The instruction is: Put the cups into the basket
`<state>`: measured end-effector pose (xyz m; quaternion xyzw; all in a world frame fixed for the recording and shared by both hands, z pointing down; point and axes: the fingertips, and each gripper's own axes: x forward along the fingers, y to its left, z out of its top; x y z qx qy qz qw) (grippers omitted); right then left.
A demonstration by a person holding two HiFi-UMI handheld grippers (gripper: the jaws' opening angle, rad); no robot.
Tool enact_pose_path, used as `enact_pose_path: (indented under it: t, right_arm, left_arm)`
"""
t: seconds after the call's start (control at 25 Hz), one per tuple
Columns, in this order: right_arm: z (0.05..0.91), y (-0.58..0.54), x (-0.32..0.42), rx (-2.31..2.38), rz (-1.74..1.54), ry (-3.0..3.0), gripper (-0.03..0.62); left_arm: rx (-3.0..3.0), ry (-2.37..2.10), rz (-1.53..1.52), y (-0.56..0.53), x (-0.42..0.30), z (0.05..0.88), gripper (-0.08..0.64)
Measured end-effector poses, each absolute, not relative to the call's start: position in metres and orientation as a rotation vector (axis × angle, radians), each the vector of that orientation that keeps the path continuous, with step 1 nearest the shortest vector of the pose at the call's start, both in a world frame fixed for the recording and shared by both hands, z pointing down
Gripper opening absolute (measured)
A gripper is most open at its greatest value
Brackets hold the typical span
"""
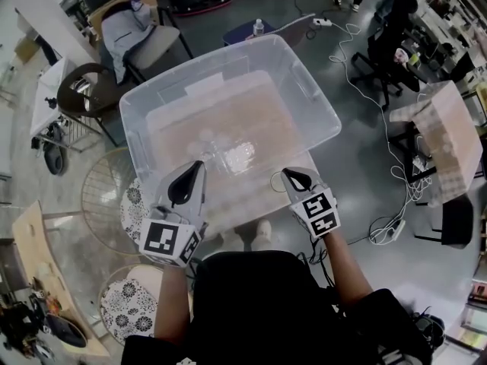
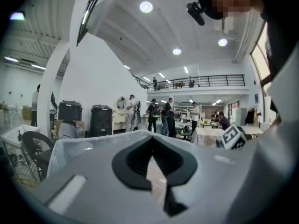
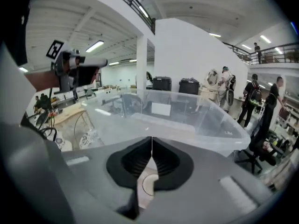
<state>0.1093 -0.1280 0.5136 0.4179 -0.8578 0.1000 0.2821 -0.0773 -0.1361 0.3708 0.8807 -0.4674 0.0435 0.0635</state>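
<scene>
the left claw and the right claw hover pinched shut and empty at the near edge of the clear basket, where faint clear cups already lie mid-floor, so the loading looks done or close, no cup showing outside.

Floor: you stand on a glossy grey floor, with white cables lying across it.
Seating: a grey chair sits ahead of you.
Ceiling: round lights shine above a railed balcony.
</scene>
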Motion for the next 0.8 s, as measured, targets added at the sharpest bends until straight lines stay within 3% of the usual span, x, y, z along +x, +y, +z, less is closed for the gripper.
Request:
enact_pose_path:
  t: [0.08,0.32,0.52,0.8]
  right_arm:
    - [0.539,-0.120,0.109,1.052,0.263,-2.245,0.064]
    - [0.603,-0.108,0.112,0.950,0.388,-2.152,0.074]
    - [0.654,-0.105,0.112,0.875,0.468,-2.053,0.135]
    - [0.712,-0.093,0.112,0.712,0.351,-1.877,0.152]
  left_arm:
    - [2.657,-1.411,0.142,-0.135,-0.075,0.373,0.008]
    - [2.645,-1.417,0.173,-0.131,-0.072,0.381,0.008]
    - [2.628,-1.448,0.192,-0.129,-0.074,0.385,0.008]
    - [2.608,-1.483,0.222,-0.123,-0.077,0.387,0.008]
